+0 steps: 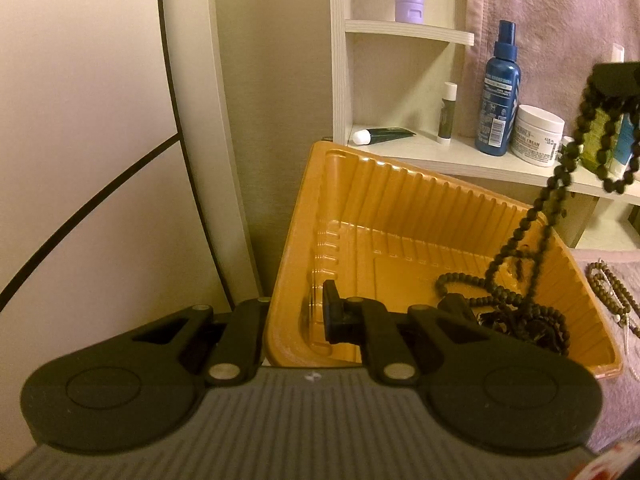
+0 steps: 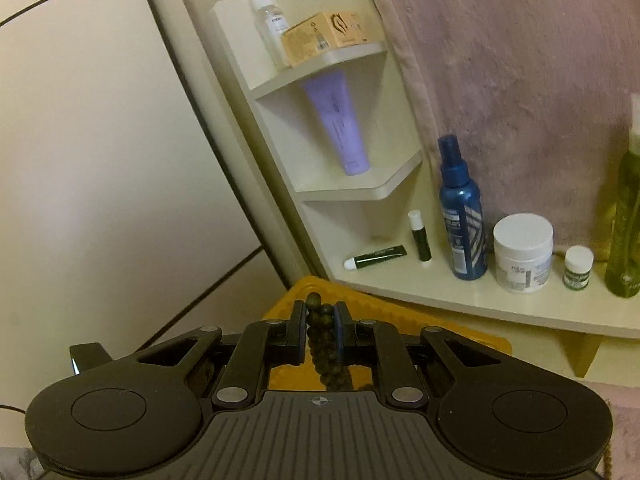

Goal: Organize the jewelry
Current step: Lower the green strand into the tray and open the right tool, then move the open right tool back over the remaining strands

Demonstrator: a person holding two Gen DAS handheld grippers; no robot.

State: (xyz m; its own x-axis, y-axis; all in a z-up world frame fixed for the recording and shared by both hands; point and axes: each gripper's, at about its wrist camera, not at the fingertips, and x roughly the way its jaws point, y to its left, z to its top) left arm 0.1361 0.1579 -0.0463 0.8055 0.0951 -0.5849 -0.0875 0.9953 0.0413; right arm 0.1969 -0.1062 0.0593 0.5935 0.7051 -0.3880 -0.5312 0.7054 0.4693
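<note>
Dangling from right gripper [image 2: 322,316], beads [image 2: 320,312] pinched tight, tail in tray [image 1: 400,208]; left gripper [image 1: 296,316] clamping tray wall at 9 o'clock.

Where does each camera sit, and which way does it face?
Left wrist: on the left hand-held gripper, clamping the orange tray wall; looks across the tray to the shelf.
Right wrist: on the right hand-held gripper, above the tray, pinching the dark bead necklace; faces the shelf.
Shared: tray, necklace, blue spray bottle, white jar.
</note>
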